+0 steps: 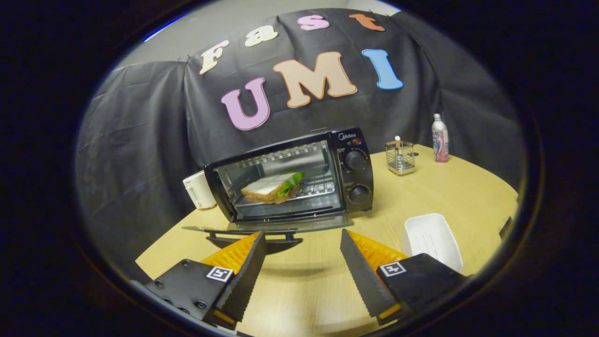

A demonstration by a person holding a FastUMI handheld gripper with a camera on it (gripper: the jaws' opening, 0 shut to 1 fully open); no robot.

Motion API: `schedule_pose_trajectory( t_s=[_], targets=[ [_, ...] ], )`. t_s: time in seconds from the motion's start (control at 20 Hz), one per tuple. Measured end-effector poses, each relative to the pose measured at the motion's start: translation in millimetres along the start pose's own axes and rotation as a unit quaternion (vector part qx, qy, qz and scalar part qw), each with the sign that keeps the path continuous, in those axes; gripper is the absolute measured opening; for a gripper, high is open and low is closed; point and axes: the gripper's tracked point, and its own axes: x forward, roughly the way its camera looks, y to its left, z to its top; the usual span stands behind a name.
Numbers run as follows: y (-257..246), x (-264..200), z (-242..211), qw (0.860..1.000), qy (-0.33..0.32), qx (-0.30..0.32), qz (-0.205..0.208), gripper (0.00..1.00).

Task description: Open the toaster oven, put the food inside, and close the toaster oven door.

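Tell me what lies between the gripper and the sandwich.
In the gripper view, the lowered oven door and its handle lie between the open gripper and the sandwich, which sits on the rack inside.

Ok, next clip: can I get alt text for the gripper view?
A toaster oven sits on a wooden table with its door folded down and a sandwich on the rack inside. The tongs are open, holding nothing, just short of the door. A white tray lies to the right.

The gripper view rides low over the table, looking forward along the spread, empty fingers at the open oven close ahead, the booth's wall behind it.
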Motion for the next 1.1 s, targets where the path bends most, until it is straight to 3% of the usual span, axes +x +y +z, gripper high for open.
schedule_pose_trajectory(
  t_s=[0.75, 1.1],
  targets=[
    [13, 34, 73, 0.997, -0.071, -0.013, 0.012, 0.98],
    [17, 64, 108, 0.994, -0.103, -0.044, -0.003, 0.97]
  ],
)
